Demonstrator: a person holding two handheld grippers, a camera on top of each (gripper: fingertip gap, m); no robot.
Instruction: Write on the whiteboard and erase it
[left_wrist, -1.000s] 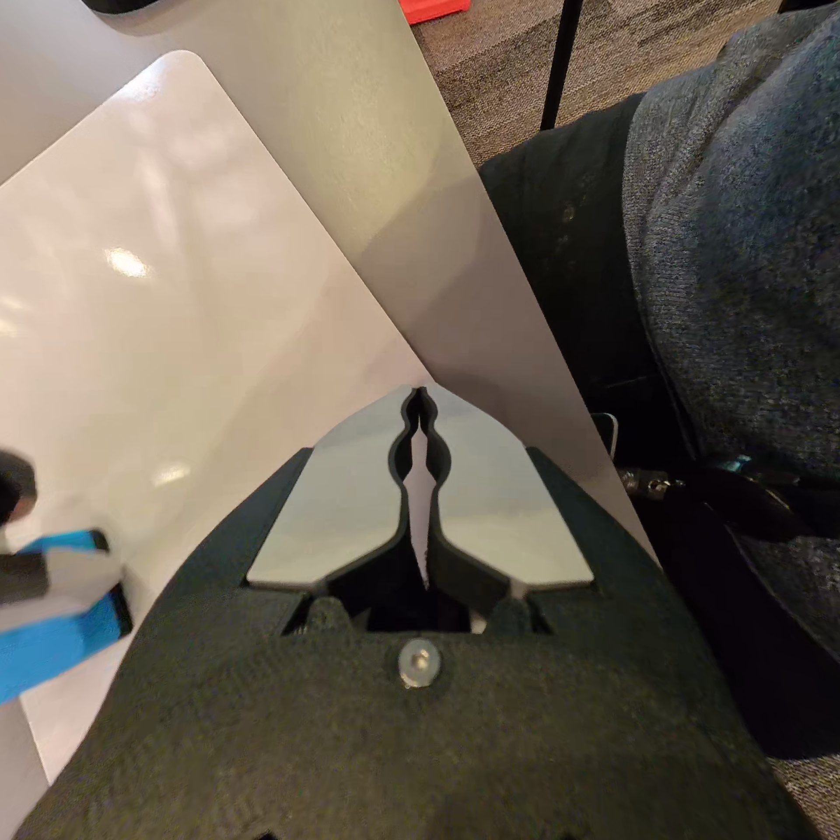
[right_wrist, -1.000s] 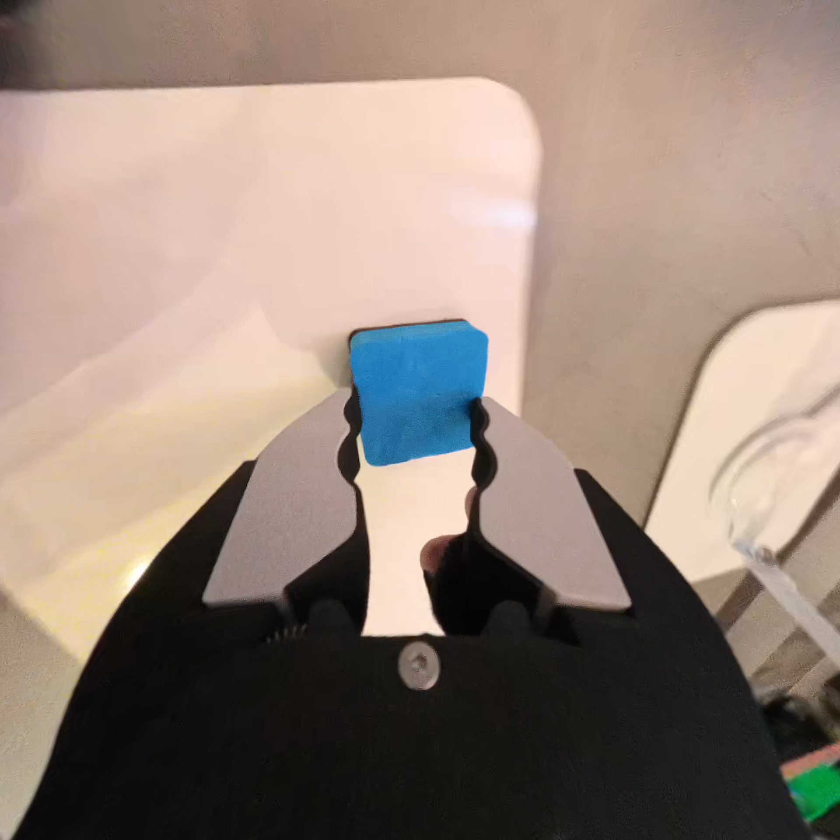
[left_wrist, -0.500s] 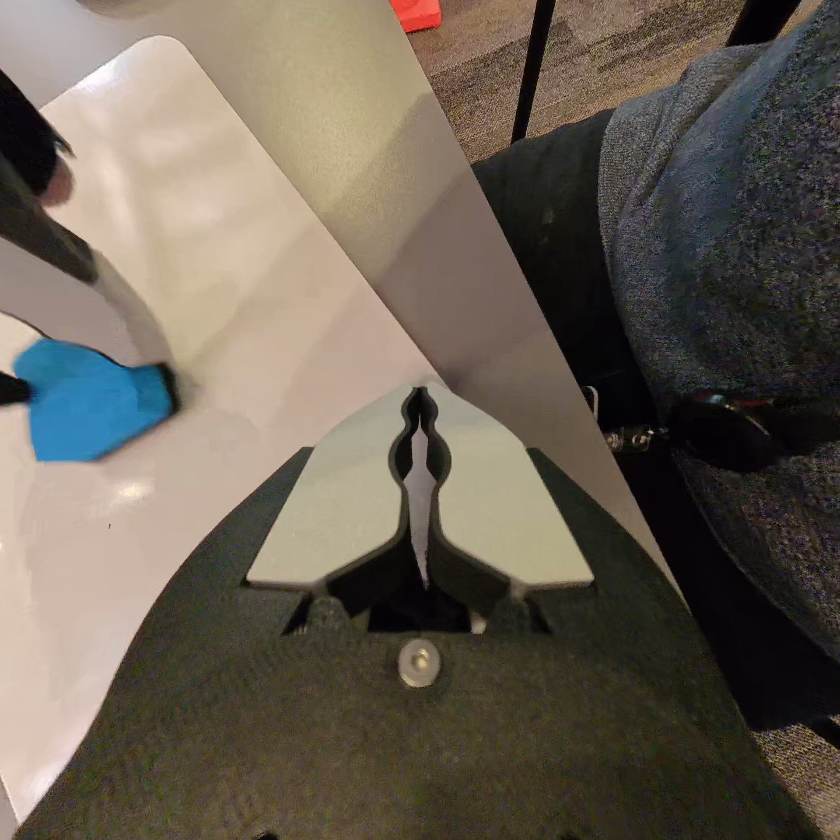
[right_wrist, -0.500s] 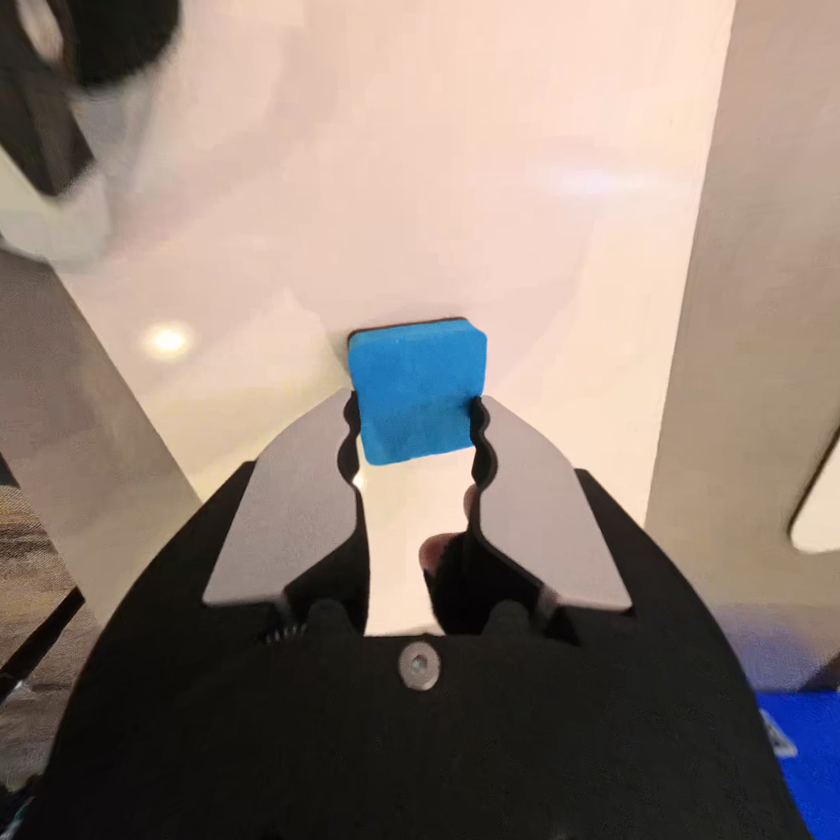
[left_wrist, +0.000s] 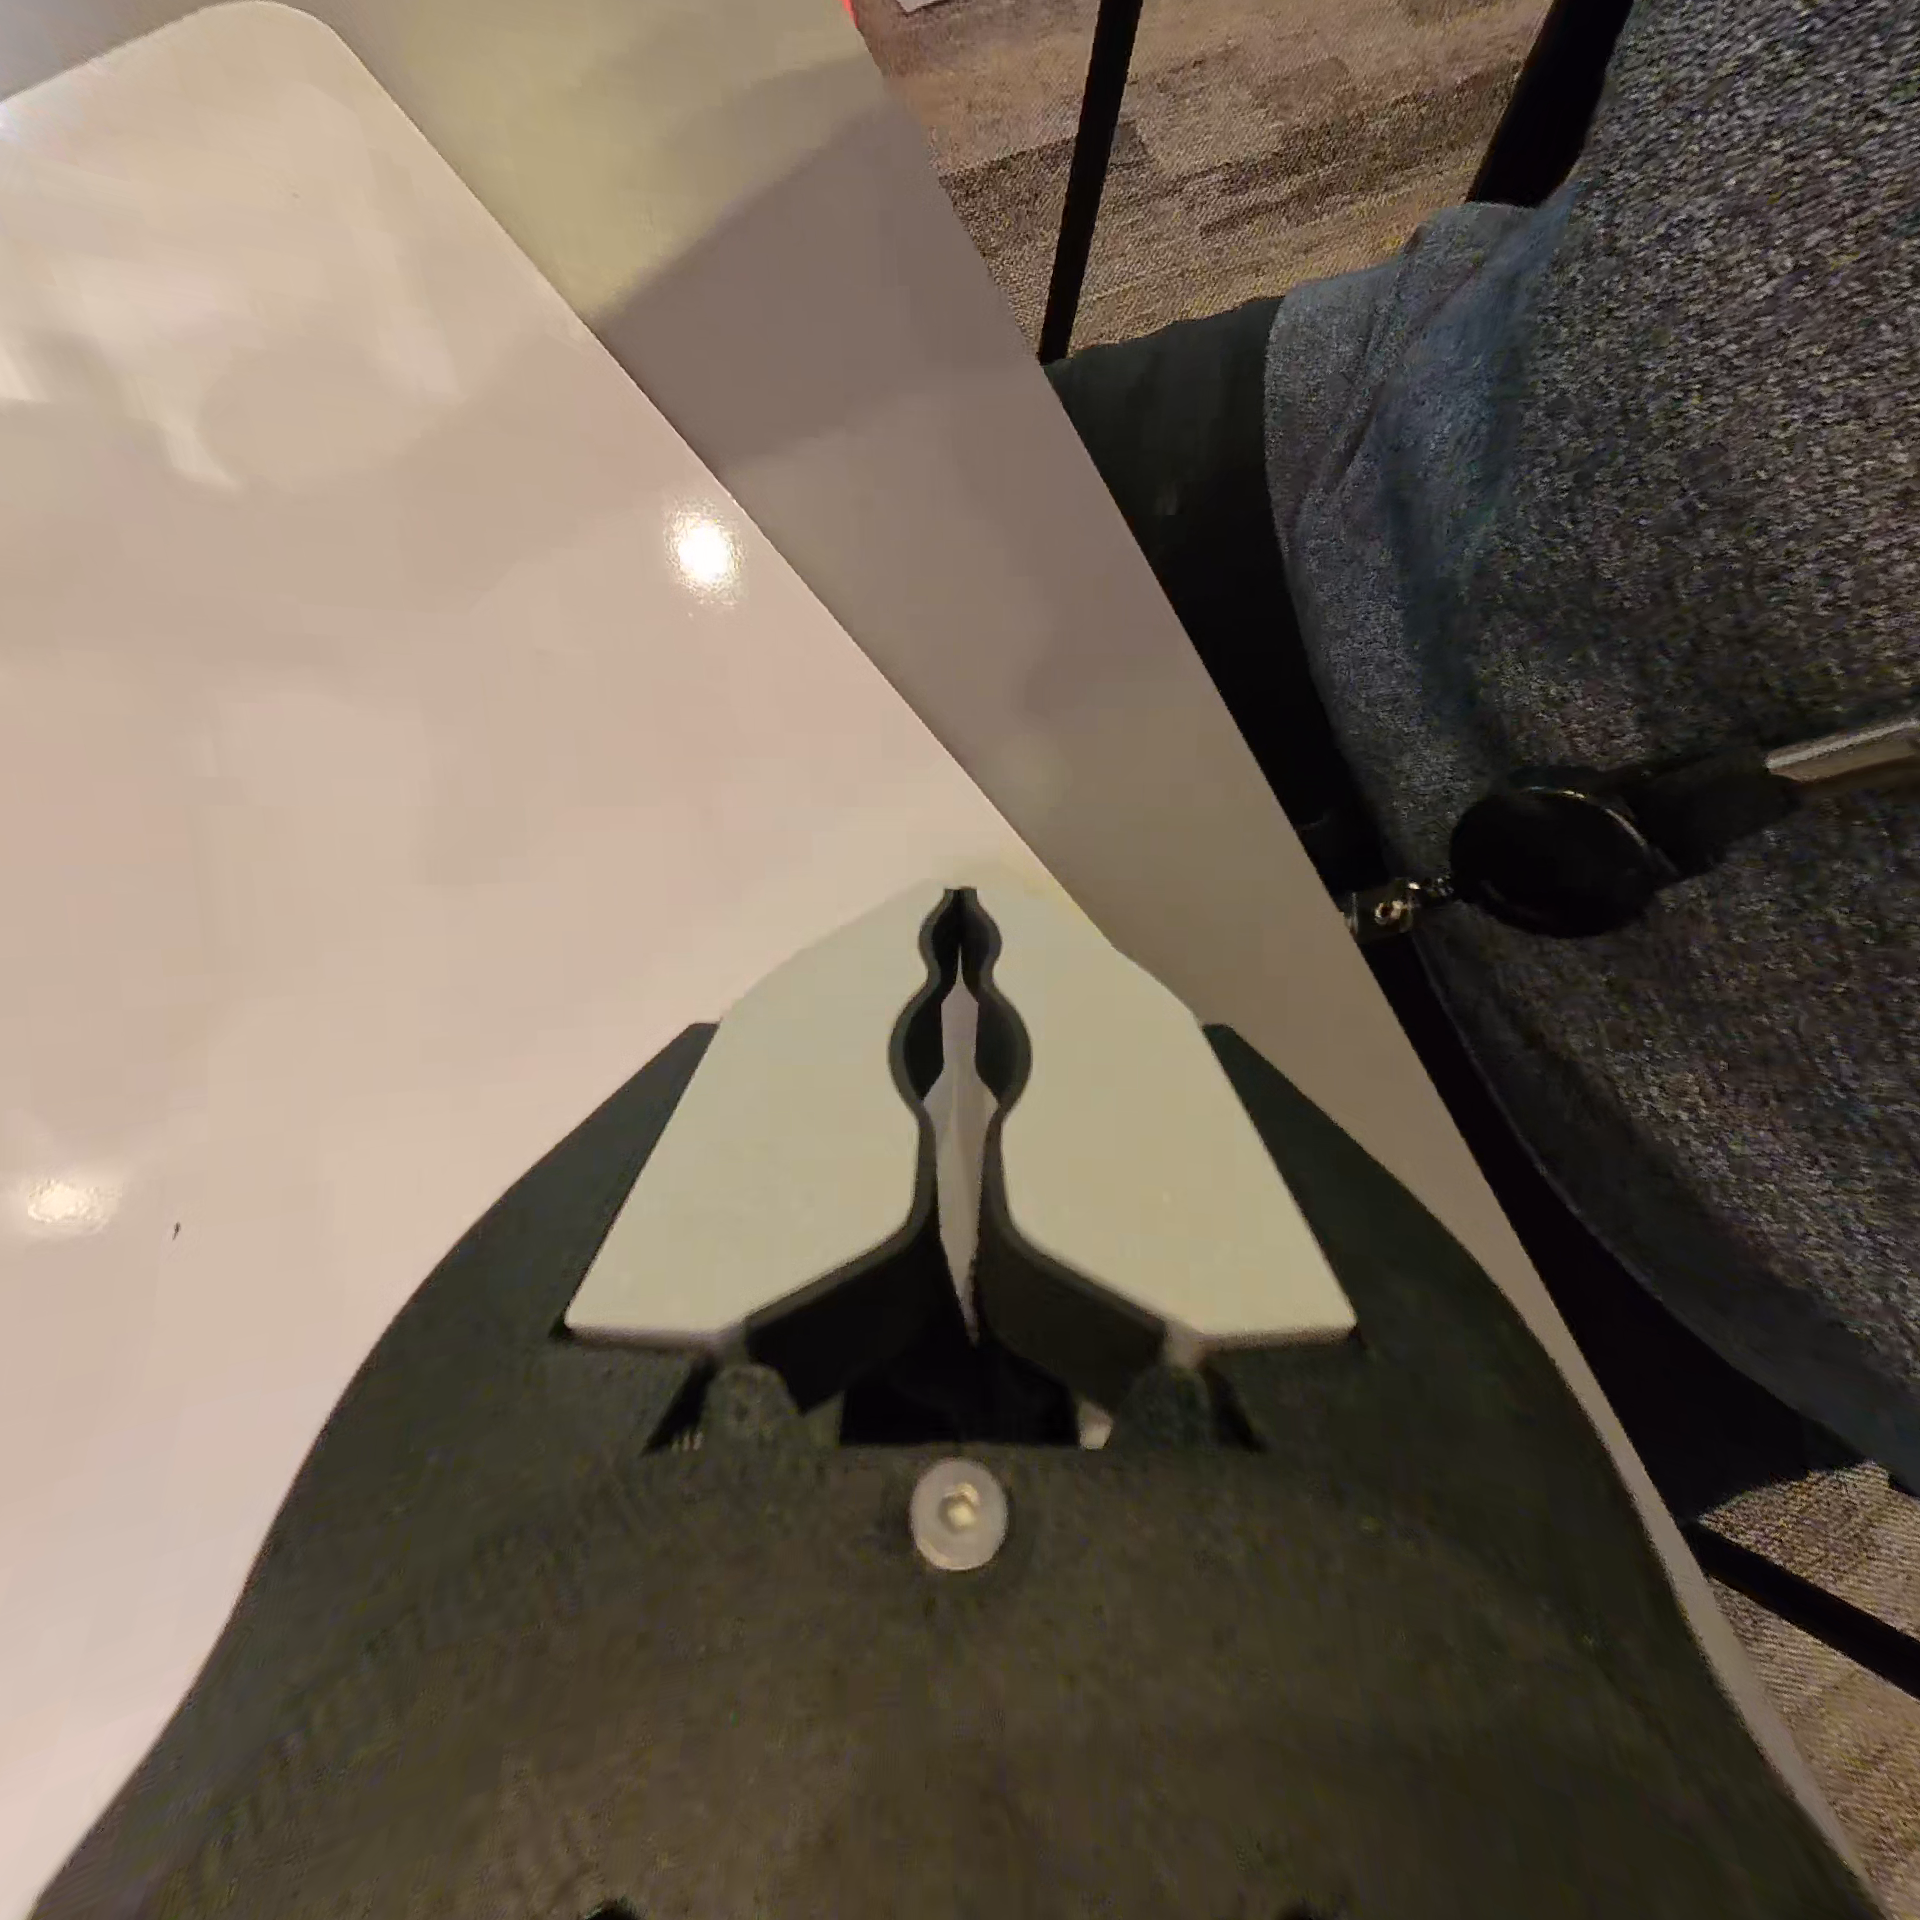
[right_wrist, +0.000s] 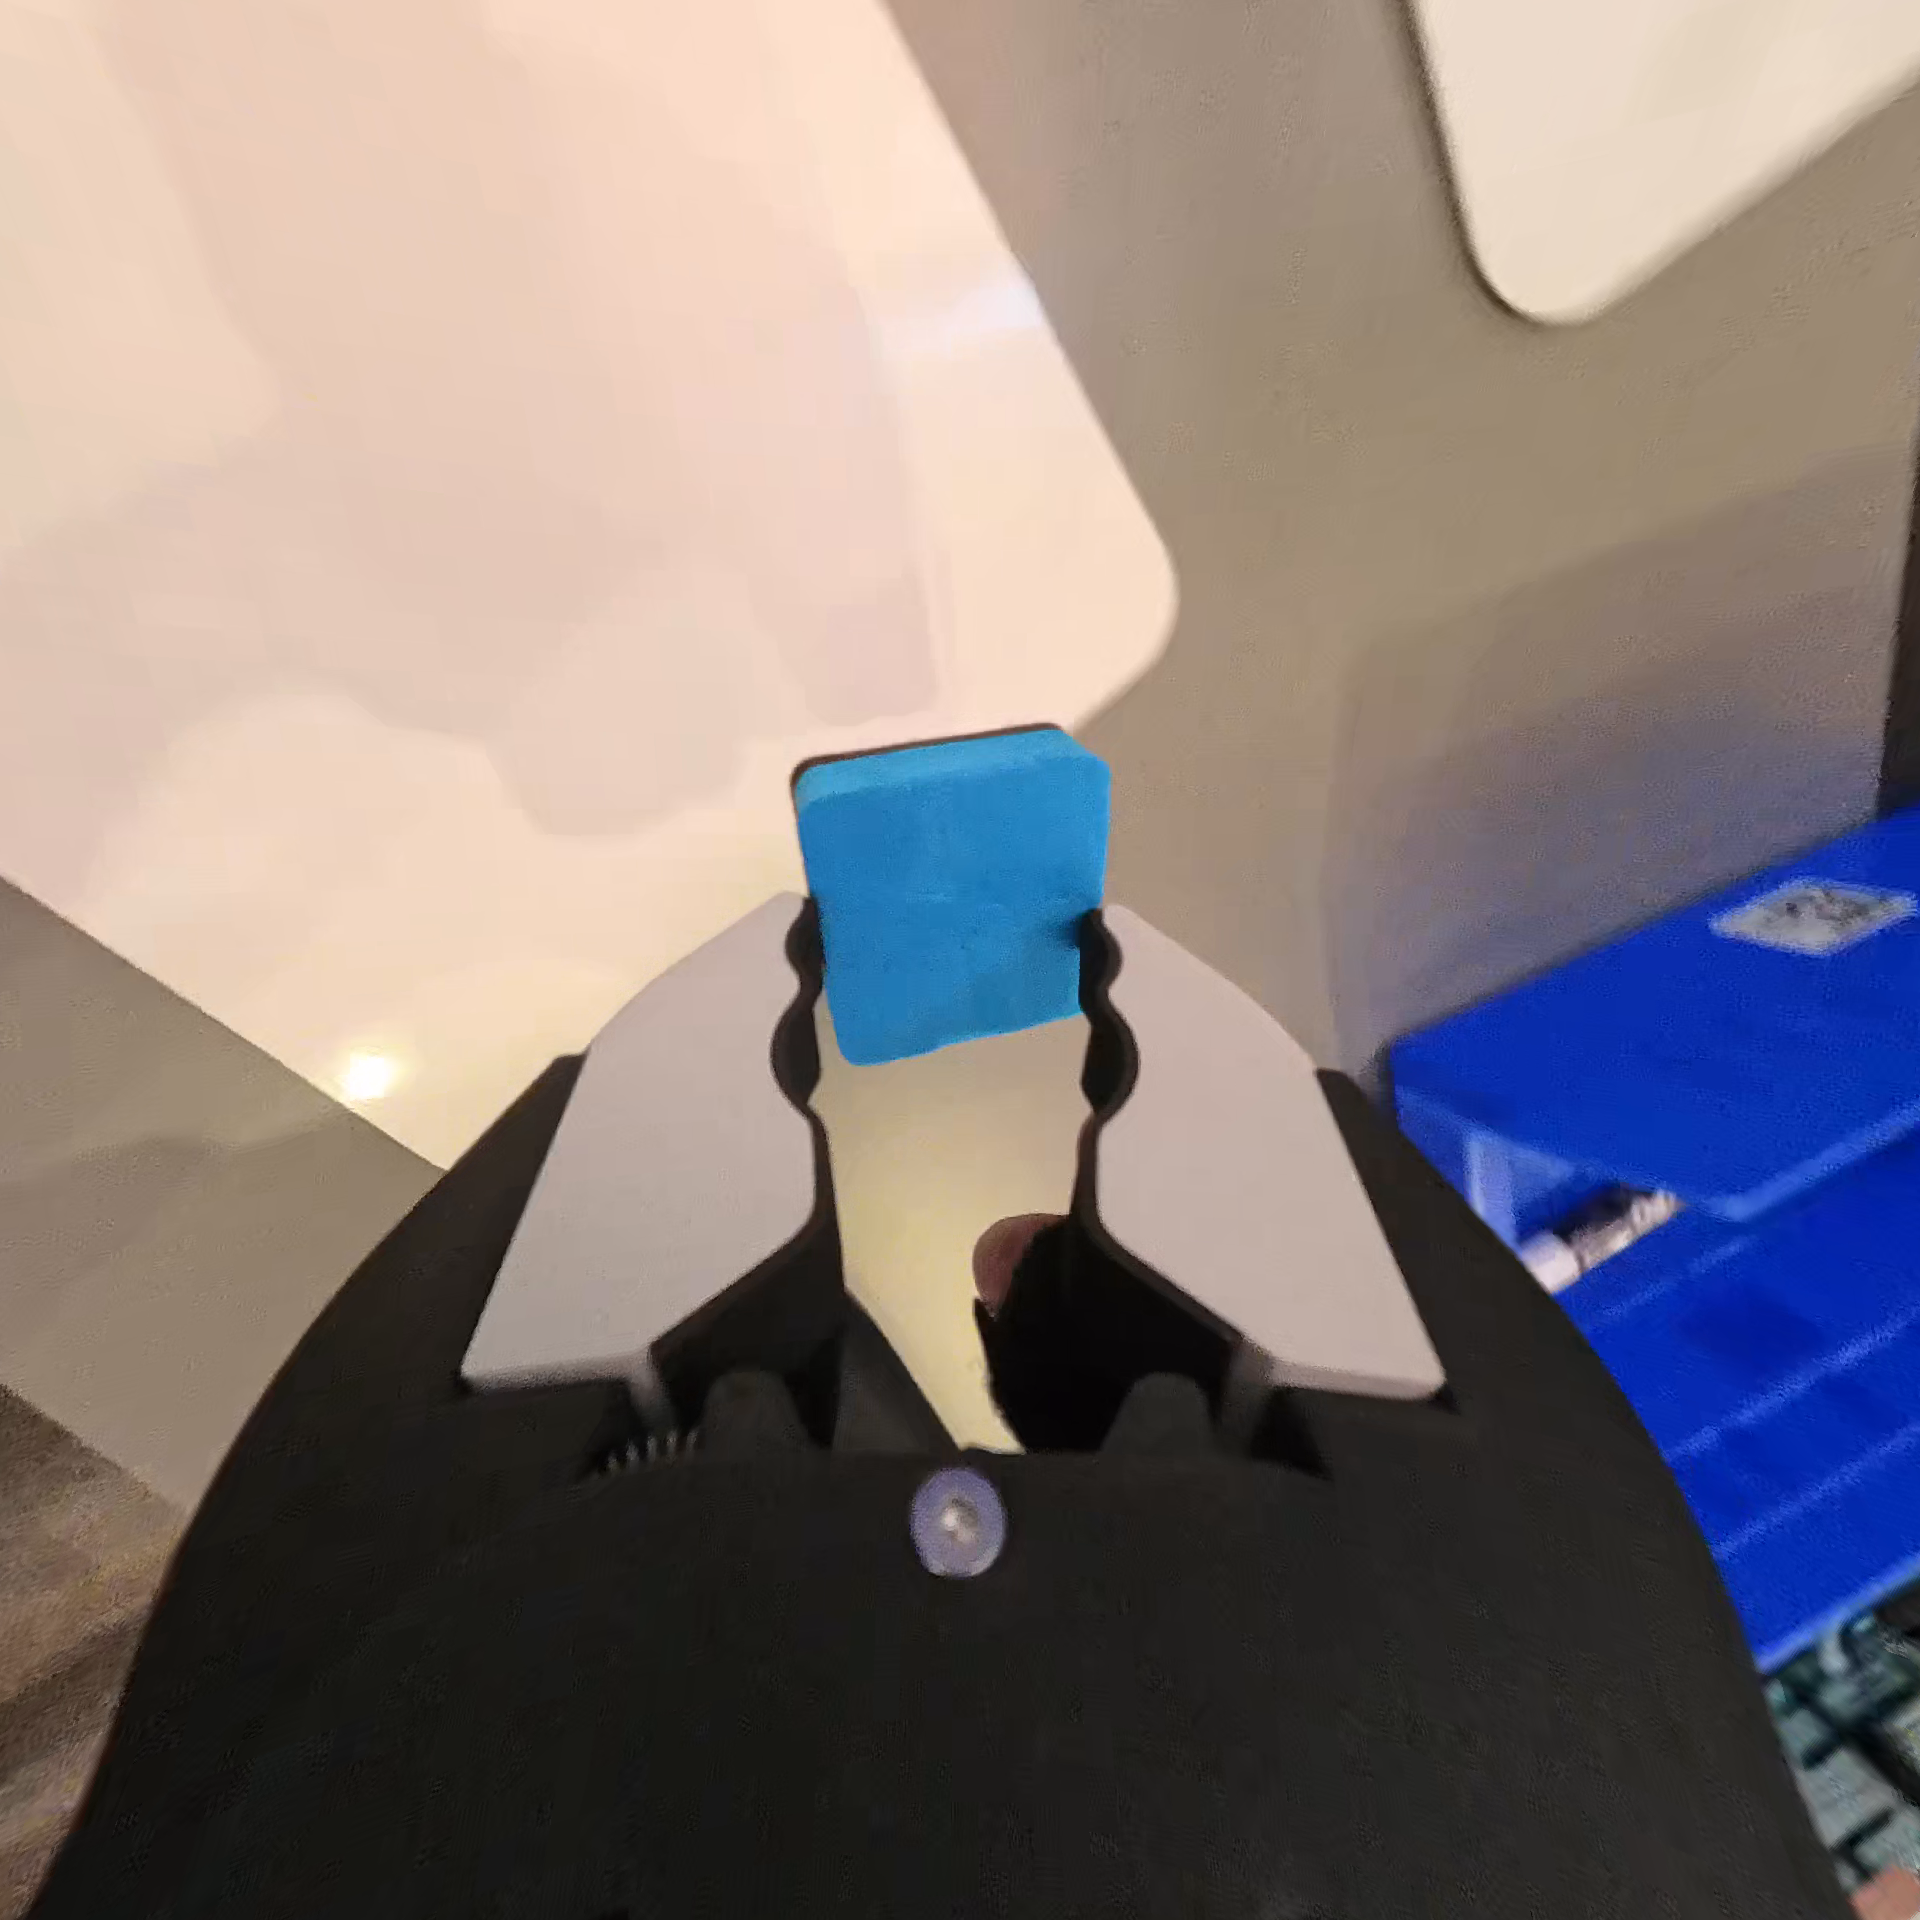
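While my right gripper (right_wrist: 951, 935) squeezes the blue eraser (right_wrist: 951, 894) over the whiteboard (right_wrist: 468, 468) corner, perhaps touching it, my left gripper (left_wrist: 958, 914) is closed, holding nothing, above the whiteboard's near edge.

The right gripper (right_wrist: 951, 925) fills the lower half of the view, its jaws closed on a blue eraser (right_wrist: 951, 904), one pad pressing each side. The eraser's far end reaches over the edge of the whiteboard (right_wrist: 468, 468), which spreads toward 10 o'clock on the grey worktop (right_wrist: 1455, 571). At 3 o'clock sits a blue bin (right_wrist: 1704, 1091). At 1 o'clock lies a second white board (right_wrist: 1621, 135).
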